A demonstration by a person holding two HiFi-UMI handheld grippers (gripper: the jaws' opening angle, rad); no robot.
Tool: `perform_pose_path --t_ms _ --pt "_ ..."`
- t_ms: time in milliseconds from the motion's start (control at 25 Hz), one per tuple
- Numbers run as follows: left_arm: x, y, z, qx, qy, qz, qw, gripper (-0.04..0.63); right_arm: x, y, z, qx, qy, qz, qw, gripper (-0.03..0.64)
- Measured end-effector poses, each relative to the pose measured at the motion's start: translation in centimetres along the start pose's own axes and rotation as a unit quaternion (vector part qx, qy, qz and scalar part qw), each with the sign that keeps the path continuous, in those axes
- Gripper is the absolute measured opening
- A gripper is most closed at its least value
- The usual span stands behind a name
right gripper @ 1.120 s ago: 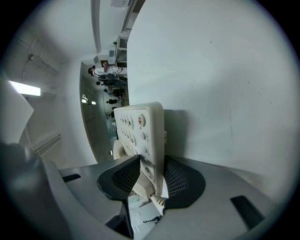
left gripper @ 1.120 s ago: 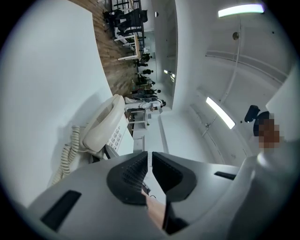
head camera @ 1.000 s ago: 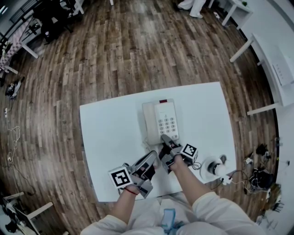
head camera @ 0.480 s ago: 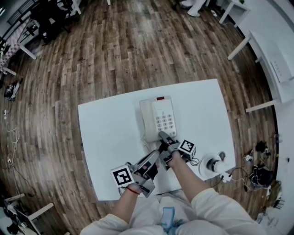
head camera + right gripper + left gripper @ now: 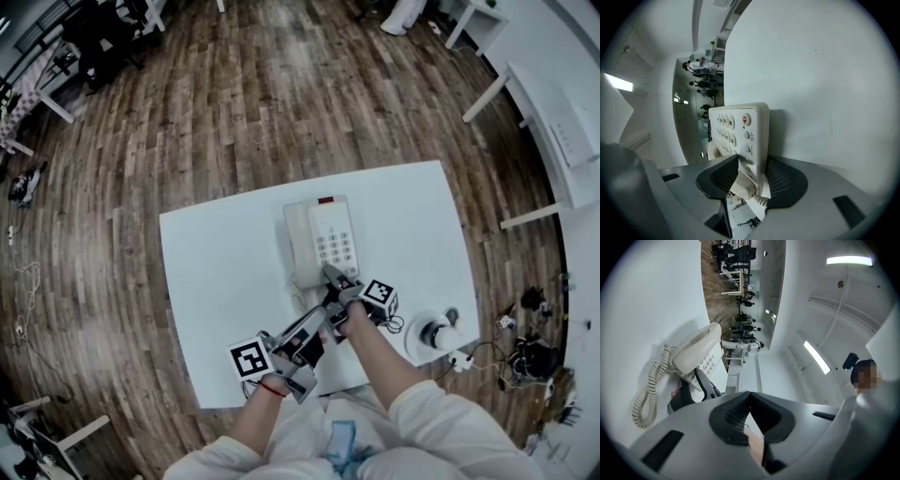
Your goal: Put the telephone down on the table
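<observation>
Head view: telephone (image 5: pixel 323 239) lying on table (image 5: pixel 216 272). Own view: right gripper (image 5: pixel 753 162) just opening round it. Left gripper (image 5: pixel 749 395) closed.

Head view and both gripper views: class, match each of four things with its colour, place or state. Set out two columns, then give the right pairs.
Things:
1. telephone
2. left tongs
3. right tongs
4. floor

Colour, place or state:
A. shut, nothing between them
B. brown wooden planks
C. white, lying on the table
D. astride the telephone's near end

Pairs: 1-C, 2-A, 3-D, 4-B.

The right tongs have just been opening, with the telephone's end between them.
</observation>
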State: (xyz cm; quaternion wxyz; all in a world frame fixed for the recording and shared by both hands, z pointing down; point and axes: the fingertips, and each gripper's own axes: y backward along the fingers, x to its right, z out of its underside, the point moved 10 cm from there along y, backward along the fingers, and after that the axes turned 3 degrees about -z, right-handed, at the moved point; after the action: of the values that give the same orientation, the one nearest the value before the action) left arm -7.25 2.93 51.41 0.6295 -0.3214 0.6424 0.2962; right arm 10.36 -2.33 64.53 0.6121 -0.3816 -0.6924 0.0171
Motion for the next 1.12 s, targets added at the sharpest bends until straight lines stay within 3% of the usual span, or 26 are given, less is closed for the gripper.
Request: perform_pose_path --t_ms 480,1120 --pt "0.7 0.1 -0.4 0.003 -0.010 -0.001 0.9999 0.002 -0.9 0.5 0.6 0.036 -0.026 0.064 0.997 0.204" --pt "1.2 -0.5 -0.6 0.005 -0.011 0.007 0.9999 0.002 -1.6 2.1 0.6 0.009 -0.011 0.045 0.999 0.204"
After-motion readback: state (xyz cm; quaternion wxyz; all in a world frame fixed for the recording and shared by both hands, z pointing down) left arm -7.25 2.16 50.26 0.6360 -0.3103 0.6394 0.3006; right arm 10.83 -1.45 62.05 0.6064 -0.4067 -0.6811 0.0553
